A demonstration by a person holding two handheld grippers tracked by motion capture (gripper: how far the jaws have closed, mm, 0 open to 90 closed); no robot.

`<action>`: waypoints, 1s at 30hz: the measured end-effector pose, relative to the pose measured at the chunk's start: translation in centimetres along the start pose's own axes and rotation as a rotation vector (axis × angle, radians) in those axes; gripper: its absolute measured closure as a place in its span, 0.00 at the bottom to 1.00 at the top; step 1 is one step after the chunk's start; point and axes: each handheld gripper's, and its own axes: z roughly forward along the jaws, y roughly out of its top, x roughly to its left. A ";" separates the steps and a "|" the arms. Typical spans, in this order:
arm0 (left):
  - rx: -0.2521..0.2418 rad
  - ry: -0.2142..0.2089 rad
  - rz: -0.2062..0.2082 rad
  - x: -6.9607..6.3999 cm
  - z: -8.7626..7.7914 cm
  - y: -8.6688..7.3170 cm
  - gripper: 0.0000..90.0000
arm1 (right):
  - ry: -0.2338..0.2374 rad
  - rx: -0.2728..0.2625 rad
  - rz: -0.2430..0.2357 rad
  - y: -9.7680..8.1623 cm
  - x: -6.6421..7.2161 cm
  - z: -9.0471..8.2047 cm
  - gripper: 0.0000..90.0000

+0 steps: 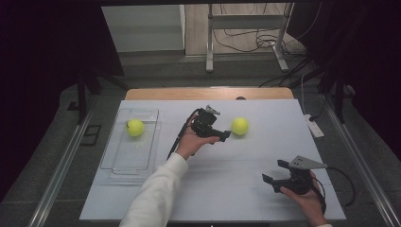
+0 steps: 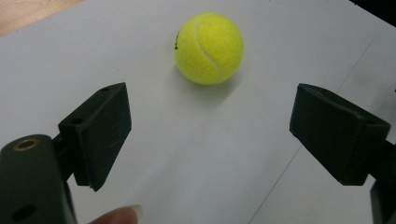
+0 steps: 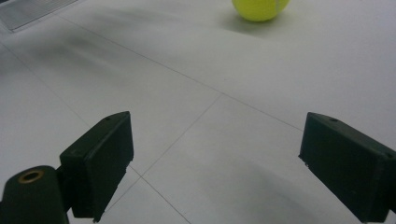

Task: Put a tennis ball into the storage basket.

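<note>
1. The left hand-held gripper (image 1: 227, 135) is a black, angular tool held above the middle of the tabletop (image 1: 213, 189), with a dark cable trailing from it. Its two blocky jaws stand apart with nothing between them.
2. In the left gripper view those jaws are matt black rectangular pads with flat faces. They point at a tennis ball (image 2: 208, 47) that lies just ahead of them on the surface, not touched.
3. This tennis ball (image 1: 239, 126) is a round, fuzzy, yellow-green sphere with a curved white seam. It rests on the tabletop just beside the left gripper's tips, right of the middle.
4. The tabletop is a smooth, pale grey-white sheet crossed by thin straight lines, with a strip of bare wood at its far edge.
5. A second tennis ball (image 1: 135, 127), of the same felt and colour, sits in a clear plastic tray (image 1: 119, 161). The tray is shallow, rectangular and round-cornered, and stands at the left of the tabletop.
6. The right hand-held gripper (image 1: 273, 174) is held low near the front right corner, with a grey three-cornered plate on top. Its jaws are wide apart and hold nothing.
7. The left arm wears a soft white sleeve (image 1: 156, 194).
</note>
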 end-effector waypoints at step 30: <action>0.067 0.002 0.018 -0.8 4.0 1.6 0.11 | 0.003 0.002 0.002 0.0 -0.1 0.1 0.11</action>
